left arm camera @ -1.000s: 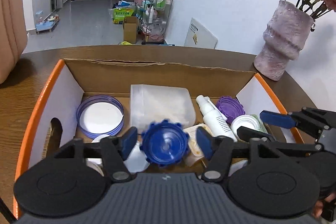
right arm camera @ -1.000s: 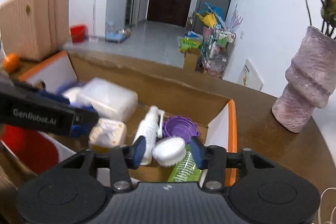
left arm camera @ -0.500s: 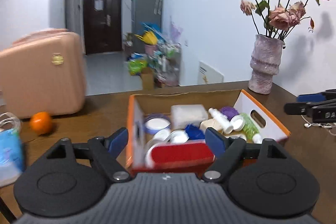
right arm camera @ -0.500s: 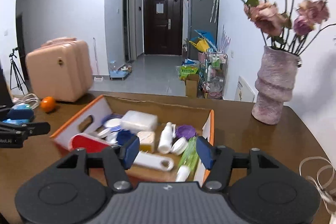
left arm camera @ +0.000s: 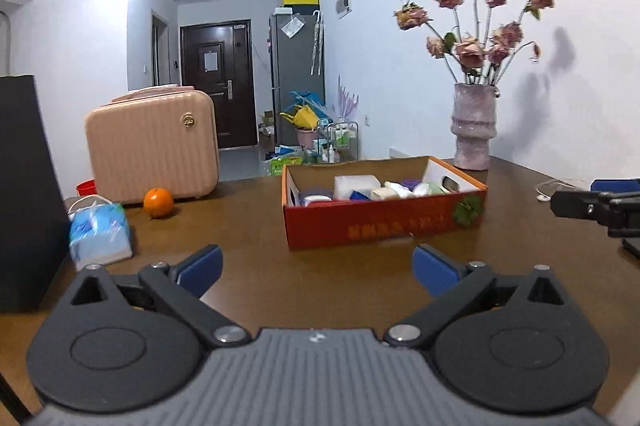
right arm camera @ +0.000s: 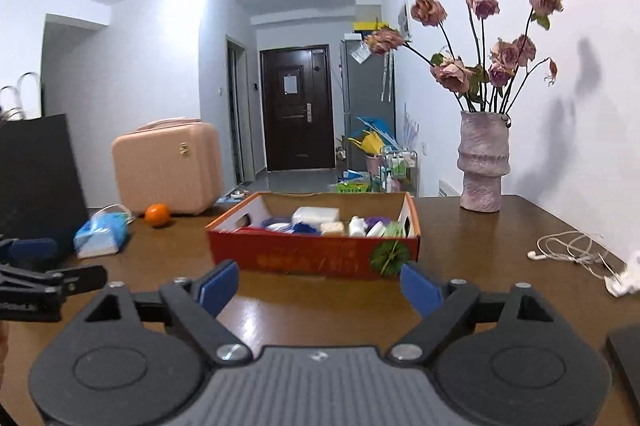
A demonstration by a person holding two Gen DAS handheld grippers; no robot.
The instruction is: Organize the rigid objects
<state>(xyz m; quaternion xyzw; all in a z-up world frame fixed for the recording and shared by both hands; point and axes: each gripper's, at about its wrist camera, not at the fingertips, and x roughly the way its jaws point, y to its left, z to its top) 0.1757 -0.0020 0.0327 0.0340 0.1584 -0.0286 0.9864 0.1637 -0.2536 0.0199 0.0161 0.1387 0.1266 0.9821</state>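
The brown bench [left arm camera: 256,278] carries a loaded cardboard box [left arm camera: 384,222] ahead of both grippers. Left gripper [left arm camera: 316,270] and right gripper [right arm camera: 320,286] are released, empty; re-approach squarely, selecting one item.

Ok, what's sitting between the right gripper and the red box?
Nothing: in the right wrist view, only bare wooden table separates the open right gripper from the red box.
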